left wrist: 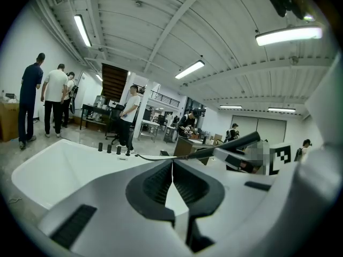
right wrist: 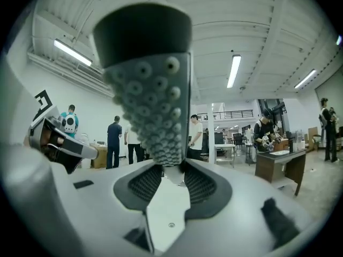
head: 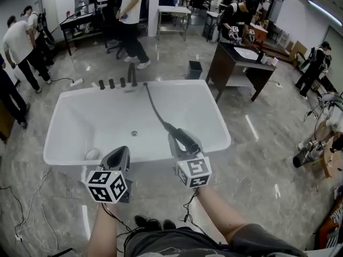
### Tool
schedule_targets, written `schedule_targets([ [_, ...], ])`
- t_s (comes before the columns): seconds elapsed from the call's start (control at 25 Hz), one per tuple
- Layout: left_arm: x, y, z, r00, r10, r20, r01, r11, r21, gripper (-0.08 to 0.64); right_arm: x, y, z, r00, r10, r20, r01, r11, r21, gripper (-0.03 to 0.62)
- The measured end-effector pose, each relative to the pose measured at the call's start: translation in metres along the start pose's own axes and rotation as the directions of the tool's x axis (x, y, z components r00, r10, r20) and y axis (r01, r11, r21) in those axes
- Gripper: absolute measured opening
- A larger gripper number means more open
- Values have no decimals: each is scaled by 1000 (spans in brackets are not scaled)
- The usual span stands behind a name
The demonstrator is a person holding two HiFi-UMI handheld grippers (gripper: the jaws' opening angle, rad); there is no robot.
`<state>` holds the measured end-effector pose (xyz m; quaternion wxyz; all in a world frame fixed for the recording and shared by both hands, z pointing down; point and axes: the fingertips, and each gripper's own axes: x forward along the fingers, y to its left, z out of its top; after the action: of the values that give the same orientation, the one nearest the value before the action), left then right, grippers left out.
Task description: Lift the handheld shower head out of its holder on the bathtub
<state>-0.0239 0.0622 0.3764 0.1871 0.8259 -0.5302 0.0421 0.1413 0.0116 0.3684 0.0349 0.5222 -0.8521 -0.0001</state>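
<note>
Aloft, shower head [head: 187, 139] crosses bathtub rim [head: 221, 123].

Busy workshop hall all around me.

Ahead of me a person in a white shirt [head: 131, 20] is mid-stride on the grey marble floor [head: 268, 143], between a black desk [head: 80, 21] and a steel table [head: 172, 15]. At my left a person in a pale shirt [head: 16, 44] stands with their back turned. To my right is a dark cabinet [head: 236, 71] with a white basin [head: 246, 53] on top. Someone in black [head: 236, 17] bends over behind it. A small black bin [head: 194, 69] sits near the cabinet. Cables [head: 29, 202] trail across the floor at my lower left. Strip lights [left wrist: 188, 69] run under the ribbed ceiling [left wrist: 161, 25].
</note>
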Motion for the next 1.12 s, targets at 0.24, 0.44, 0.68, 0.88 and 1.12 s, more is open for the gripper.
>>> schedule_targets([
  [0.24, -19, -28, -9, 1000, 22, 16, -22, 1000, 10, 15, -42, 5, 0, 999, 43, 10, -43, 999, -30, 141],
  [0.44, -30, -51, -21, 999, 37, 31, -37, 999, 6, 15, -70, 2, -2, 997, 70, 27, -69, 997, -40, 141],
  [0.68, -38, -70, -28, 999, 37, 36, -38, 999, 6, 15, -97, 4, 0, 994, 94, 58, -92, 995, -33, 141],
  [0.88, -46, -77, -31, 998, 42, 40, -42, 999, 0, 15, -110, 12, -14, 994, 108, 32, -107, 994, -22, 141],
  [1.12, -51, -80, -39, 998, 62, 32, -61, 998, -11, 15, -116, 9, -28, 993, 115, 4, -115, 993, -8, 141],
])
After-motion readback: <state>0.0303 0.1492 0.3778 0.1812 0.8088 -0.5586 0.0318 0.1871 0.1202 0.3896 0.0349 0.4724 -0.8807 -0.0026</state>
